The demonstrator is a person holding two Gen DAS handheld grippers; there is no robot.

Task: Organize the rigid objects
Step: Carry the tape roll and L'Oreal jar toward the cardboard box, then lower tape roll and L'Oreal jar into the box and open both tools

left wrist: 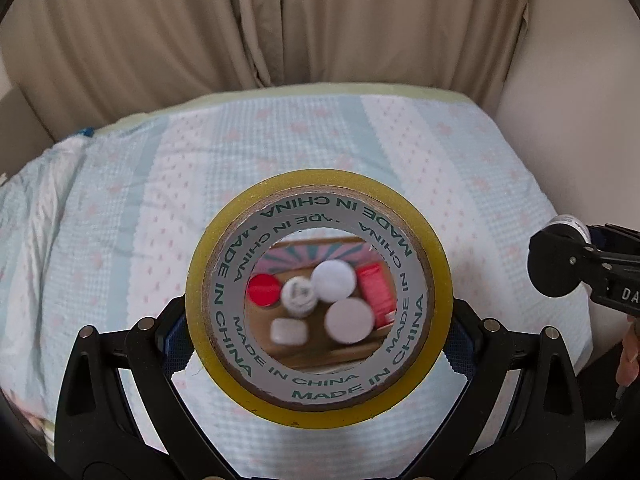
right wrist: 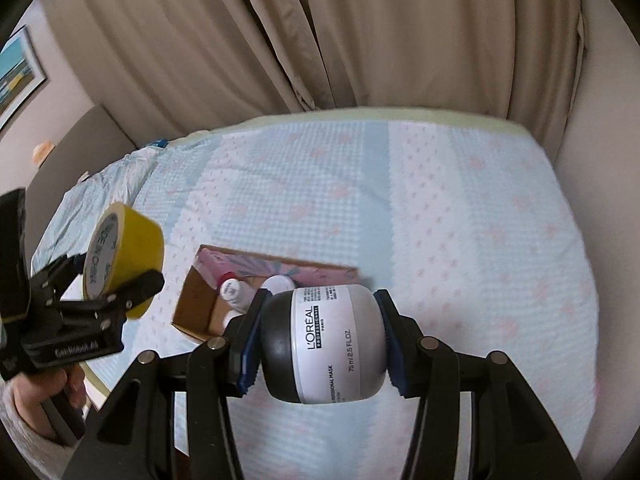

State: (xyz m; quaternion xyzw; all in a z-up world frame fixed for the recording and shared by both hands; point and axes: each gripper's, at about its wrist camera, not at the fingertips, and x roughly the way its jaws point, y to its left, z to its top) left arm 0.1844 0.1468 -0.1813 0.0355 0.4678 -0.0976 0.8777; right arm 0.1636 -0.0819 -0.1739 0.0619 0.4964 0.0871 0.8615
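Left gripper (left wrist: 320, 320) clasping a yellow tape roll (left wrist: 320, 300) between its pads, hovering over the cardboard box (right wrist: 200, 304) on the bed (right wrist: 440, 220), right gripper (right wrist: 320, 336) squeezing a round L'Oréal jar (right wrist: 324, 344), box lying at ten o'clock of the jar

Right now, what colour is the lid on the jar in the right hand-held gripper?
Black lid on the jar; clearest in the right wrist view.
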